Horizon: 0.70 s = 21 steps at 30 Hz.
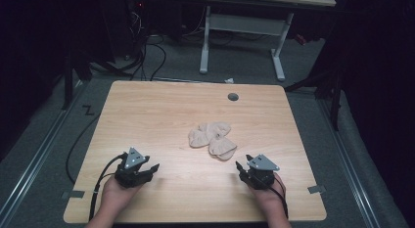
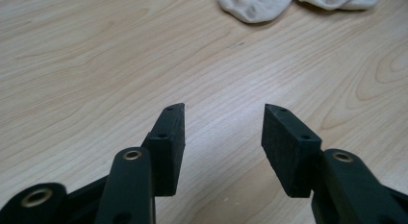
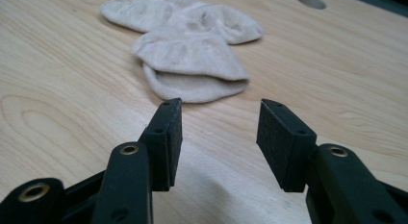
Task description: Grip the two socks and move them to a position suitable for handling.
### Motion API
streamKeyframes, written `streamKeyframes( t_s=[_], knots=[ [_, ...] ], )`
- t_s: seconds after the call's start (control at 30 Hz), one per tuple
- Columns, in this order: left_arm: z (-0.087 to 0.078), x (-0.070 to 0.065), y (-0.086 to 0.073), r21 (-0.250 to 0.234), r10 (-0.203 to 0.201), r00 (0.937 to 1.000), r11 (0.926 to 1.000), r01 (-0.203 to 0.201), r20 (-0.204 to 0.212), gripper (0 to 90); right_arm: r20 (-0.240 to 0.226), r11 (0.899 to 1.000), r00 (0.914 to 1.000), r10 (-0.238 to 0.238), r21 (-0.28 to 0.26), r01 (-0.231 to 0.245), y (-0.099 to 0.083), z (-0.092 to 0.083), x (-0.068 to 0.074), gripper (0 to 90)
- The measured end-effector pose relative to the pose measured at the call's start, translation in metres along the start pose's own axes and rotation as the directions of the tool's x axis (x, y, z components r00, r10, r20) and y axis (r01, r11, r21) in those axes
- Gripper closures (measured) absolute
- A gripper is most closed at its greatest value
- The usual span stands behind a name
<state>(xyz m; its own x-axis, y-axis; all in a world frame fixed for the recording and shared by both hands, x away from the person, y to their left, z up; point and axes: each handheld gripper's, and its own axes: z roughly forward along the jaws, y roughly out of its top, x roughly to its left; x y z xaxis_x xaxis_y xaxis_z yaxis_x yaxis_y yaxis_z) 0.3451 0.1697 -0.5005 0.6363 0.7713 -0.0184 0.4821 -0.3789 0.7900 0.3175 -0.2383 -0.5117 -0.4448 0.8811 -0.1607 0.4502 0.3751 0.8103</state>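
A small heap of beige socks (image 1: 213, 139) lies near the middle of the bench (image 1: 147, 115), just below the centre of the high view. The right gripper (image 1: 240, 167) sits at lower right, nearer the heap, which lies up and left of it; its jaws stand apart and empty, aimed at the nearest sock (image 3: 192, 70), whose long axis runs across its line. The left gripper (image 1: 154, 168), lower left, is farther off, jaws apart too, with the socks up and right of it. Both hands rest low near the bench's near edge.
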Motion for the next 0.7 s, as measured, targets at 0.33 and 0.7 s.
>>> streamKeyframes(
  t_s=[0.33,0.7],
  knots=[
    [0.002,0.007,0.000,-0.008,-0.018,0.9996,0.9998,0.018,0.020,47.4,-0.018,1.000,0.9998,0.013,0.019,-0.012,-0.007,0.004,-0.003,54.6],
    [-0.009,0.014,-0.009,-0.017,-0.056,0.9983,0.9983,0.056,0.018,47.4,-0.039,0.999,0.9983,0.043,0.008,-0.043,0.004,0.010,0.001,59.7]
  ],
)
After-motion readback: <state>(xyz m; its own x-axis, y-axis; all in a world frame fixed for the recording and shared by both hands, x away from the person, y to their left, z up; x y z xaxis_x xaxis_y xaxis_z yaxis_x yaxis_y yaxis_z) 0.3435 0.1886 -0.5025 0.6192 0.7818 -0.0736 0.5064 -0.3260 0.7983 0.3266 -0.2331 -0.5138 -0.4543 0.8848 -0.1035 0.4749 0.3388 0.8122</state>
